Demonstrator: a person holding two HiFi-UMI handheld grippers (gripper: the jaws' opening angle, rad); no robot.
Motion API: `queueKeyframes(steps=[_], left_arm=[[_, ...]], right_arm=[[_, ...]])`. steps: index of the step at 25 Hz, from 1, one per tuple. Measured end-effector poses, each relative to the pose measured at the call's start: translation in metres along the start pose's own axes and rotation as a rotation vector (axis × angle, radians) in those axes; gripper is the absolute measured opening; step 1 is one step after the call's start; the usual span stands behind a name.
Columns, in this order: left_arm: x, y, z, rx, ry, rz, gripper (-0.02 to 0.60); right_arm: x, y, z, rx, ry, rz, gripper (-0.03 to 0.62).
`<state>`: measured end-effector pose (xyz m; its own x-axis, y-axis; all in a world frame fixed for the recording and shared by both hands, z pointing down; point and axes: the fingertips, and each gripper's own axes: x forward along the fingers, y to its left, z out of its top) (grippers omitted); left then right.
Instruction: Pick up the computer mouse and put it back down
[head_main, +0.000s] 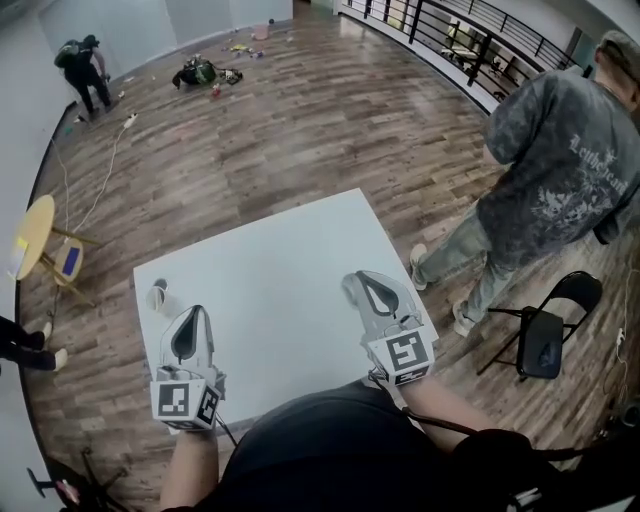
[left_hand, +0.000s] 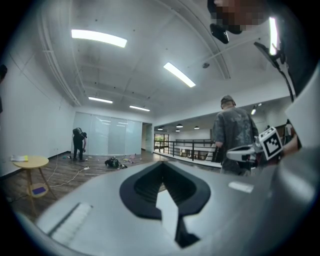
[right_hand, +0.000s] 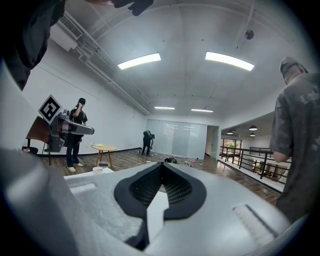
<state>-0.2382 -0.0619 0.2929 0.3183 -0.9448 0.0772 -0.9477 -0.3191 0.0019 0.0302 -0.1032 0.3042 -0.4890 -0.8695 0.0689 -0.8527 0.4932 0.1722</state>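
**Desk:** Claws first. What have you got?

**Me:** My left claw (head_main: 196, 315) is pinched fully together with nothing between the jaws. Its own camera shows the tips meeting on bare air. My right claw (head_main: 365, 283) is the same, closed tight on nothing. Both point level over the near half of the white table (head_main: 290, 250).

**Desk:** And the mouse?

**Me:** I take the small pale lump on the table for the mouse (head_main: 158, 296), though it's too small for me to be sure. From my left claw's tip it sits at about ten o'clock, just beside it and not touching. From my right claw it's at nine o'clock and well apart, so the left is plainly the nearer. The right gripper view catches the mouse (right_hand: 97, 169) low on its left side.

**Desk:** Long axis?

**Me:** I can't tell at this size.

**Desk:** Where are we in the job?

**Me:** It rests on the table and both claws are empty. That fits a mouse due to be lifted, or one set back down.
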Motion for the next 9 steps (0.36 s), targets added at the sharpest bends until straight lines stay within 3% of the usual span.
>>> queueKeyframes(steps=[9], left_arm=[[0.0030,0.0021,-0.0029,0.034,0.034,0.004,0.005]], right_arm=[[0.0047,-0.0069,-0.0050,0.012,-0.002,-0.007,0.002]])
